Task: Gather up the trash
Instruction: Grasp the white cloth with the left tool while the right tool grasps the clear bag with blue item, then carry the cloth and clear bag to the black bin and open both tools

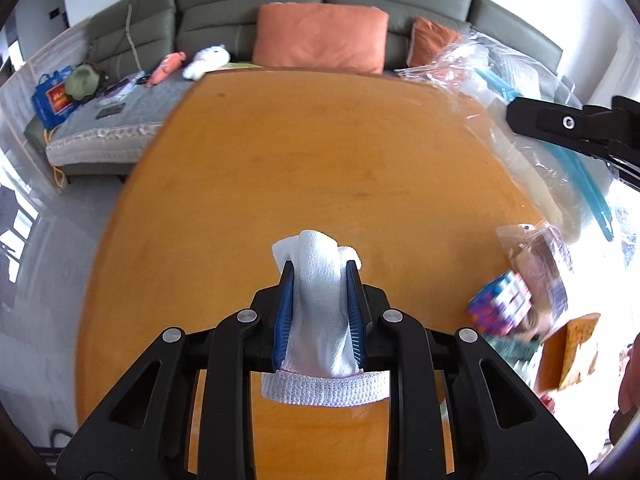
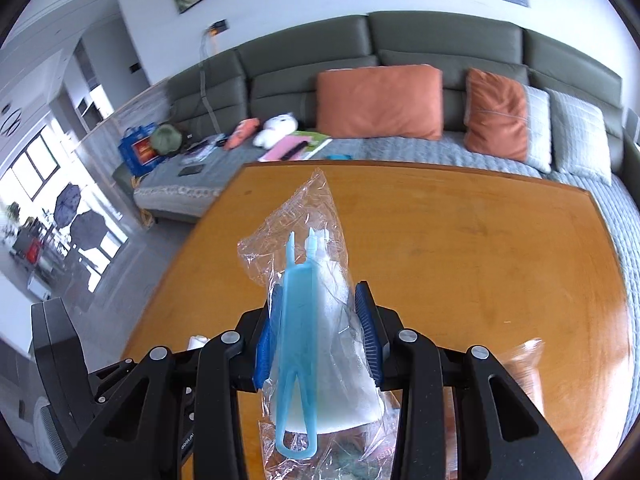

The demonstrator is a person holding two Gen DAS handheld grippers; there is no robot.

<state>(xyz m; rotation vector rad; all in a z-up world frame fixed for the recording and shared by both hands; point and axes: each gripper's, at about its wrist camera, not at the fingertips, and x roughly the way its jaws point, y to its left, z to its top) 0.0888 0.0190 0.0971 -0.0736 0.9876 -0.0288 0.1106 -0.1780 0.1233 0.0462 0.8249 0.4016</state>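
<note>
Left gripper (image 1: 319, 280) is clamped on a white knit cloth (image 1: 318, 300), held above the wooden table (image 1: 280, 160); right gripper (image 2: 320, 312) is clamped on a clear plastic bag (image 2: 316, 240) with a blue clip (image 2: 298, 320); both pieces judged collected, none binned; wrappers and a colourful box (image 1: 502, 300) are left at the table's right edge.

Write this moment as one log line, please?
left gripper: shut on white cloth | right gripper: shut on clear plastic bag | wooden table: snack packets at edge
</note>
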